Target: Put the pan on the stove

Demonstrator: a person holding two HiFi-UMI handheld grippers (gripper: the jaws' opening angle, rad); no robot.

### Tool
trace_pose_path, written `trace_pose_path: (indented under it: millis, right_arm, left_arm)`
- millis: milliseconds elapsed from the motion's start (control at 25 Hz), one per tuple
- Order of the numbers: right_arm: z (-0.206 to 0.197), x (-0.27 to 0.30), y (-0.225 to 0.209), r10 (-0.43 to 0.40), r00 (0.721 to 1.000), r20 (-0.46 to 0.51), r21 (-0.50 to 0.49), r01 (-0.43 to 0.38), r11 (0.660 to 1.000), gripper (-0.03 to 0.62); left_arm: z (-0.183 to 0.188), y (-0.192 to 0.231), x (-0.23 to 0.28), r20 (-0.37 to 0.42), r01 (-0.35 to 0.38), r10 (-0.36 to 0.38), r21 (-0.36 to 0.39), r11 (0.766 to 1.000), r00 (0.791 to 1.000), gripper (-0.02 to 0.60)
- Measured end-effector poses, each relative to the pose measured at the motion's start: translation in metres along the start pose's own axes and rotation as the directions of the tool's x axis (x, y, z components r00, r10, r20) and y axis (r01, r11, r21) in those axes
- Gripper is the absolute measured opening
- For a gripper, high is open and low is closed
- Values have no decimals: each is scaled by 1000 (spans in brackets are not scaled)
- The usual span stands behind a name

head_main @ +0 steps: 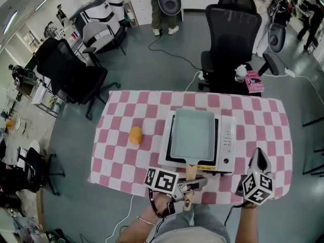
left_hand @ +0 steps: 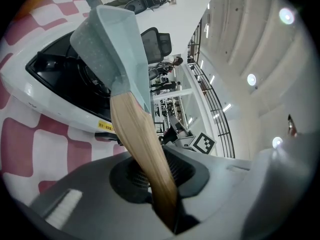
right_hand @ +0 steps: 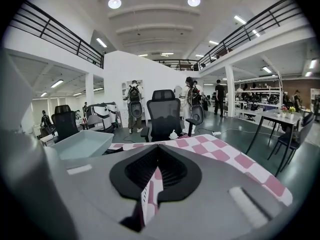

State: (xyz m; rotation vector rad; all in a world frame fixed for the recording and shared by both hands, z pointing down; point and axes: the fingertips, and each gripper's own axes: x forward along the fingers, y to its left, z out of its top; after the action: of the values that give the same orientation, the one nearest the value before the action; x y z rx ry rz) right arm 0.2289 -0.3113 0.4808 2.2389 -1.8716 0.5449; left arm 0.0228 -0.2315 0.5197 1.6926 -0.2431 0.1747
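Left gripper (head_main: 189, 185), at stove's near edge, clenched on wooden handle (head_main: 190, 172) of pale blue rectangular pan (head_main: 192, 134). Pan lies over dark top of white stove (head_main: 228, 142), contact with burner unclear. Right gripper (head_main: 259, 158), just right of stove's near corner, jaws pressed nearly together, empty. Left of stove, orange object (head_main: 135, 134) on pink-checked tablecloth (head_main: 126, 110). Beyond stove, black office chair (head_main: 230, 32).

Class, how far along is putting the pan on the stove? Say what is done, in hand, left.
Done: pan is over the stove. In hand: left gripper clamps its handle; whether it rests flat is unclear. Left: settle it, let go. Right gripper is empty.
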Motion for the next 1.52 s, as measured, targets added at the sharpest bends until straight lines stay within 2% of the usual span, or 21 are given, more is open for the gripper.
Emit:
trace_pose_path:
  millis: [760,1520]
  right_arm:
    - [-37,6,4,1,997,-77,-19,-2,1000,9]
    - [-52,6,8,12,994,-105,-8,-13,1000,9]
  left_arm:
    - [-3,16,7,-40,28,-28,-6,1000,999,60]
    - [-9,23,10,-41,37,-38,-13,999,998,58]
